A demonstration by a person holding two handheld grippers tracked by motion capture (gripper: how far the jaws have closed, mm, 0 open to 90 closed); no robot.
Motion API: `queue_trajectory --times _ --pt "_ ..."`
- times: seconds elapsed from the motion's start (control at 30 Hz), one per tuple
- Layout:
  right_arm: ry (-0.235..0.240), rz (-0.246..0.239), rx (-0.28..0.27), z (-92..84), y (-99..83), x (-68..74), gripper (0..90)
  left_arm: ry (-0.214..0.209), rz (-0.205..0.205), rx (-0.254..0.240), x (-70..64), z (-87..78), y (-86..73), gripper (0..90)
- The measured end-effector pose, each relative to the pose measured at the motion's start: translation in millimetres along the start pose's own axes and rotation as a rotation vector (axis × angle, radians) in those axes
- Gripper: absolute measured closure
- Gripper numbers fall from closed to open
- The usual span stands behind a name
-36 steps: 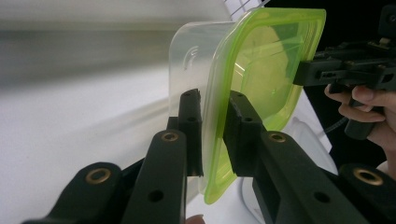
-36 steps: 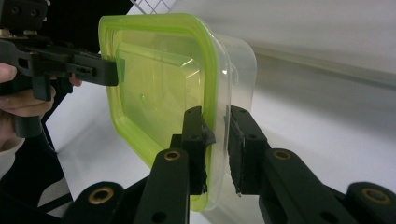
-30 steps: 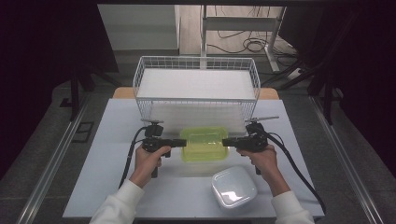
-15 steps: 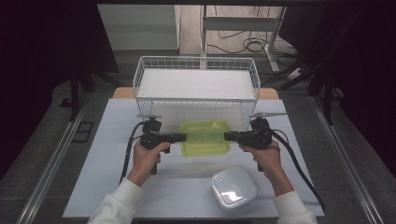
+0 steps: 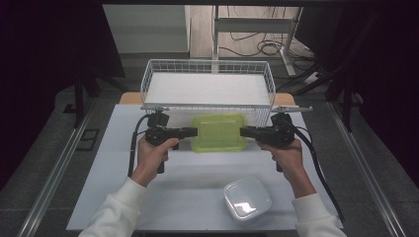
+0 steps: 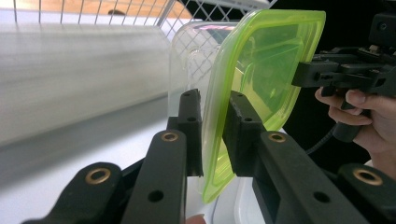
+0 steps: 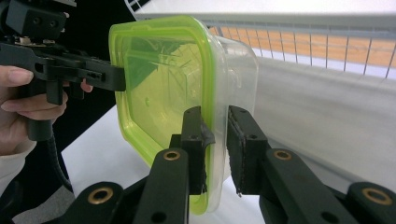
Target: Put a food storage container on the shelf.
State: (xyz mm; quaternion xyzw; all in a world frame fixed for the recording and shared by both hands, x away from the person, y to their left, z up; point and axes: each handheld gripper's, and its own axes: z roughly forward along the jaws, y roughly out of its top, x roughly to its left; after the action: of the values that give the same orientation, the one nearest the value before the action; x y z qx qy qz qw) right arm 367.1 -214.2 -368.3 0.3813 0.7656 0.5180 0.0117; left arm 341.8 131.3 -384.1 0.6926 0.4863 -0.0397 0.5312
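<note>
A clear container with a green lid point(image 5: 219, 131) hangs above the white table, held level between both grippers in front of the wire basket. My left gripper point(image 5: 192, 132) is shut on the lid's left rim; in the left gripper view its jaws point(image 6: 215, 98) pinch the green edge point(image 6: 261, 65). On the opposite rim my right gripper point(image 5: 244, 132) is shut as well. The right gripper view has its jaws point(image 7: 215, 114) clamped over the lid's edge and the clear wall point(image 7: 159, 79). Each gripper view shows the other gripper on the far side.
A white wire basket point(image 5: 207, 89) stands just behind the held container at the table's far edge. A second clear lidded container point(image 5: 247, 200) sits near the front right of the table point(image 5: 148, 197). Dark floor and cables lie beyond.
Both hands have risen together, lifting the green-lidded container off the table and up to the basket's front wall. The grips have not changed.
</note>
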Motion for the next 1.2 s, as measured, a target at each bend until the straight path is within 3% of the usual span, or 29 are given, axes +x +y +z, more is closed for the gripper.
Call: queue_trajectory --times 0.23,0.57,0.87,1.2 --pt "0.013 -0.022 -0.021 -3.8 12.8 4.7 76.1 -0.008 0.009 -0.013 -3.1 -7.1 11.6 78.2" --pt "0.010 -0.062 -0.056 -8.5 43.3 11.3 76.1 -0.009 0.033 -0.040 -9.0 -18.5 41.6 78.3" --pt "0.020 -0.052 -0.086 -7.1 66.7 4.8 76.1 0.009 0.059 -0.041 -11.7 -20.8 71.9 78.4" --pt "0.030 -0.049 -0.113 -7.8 79.5 1.1 76.1 0.018 0.086 -0.045 -13.9 -22.2 89.2 78.7"
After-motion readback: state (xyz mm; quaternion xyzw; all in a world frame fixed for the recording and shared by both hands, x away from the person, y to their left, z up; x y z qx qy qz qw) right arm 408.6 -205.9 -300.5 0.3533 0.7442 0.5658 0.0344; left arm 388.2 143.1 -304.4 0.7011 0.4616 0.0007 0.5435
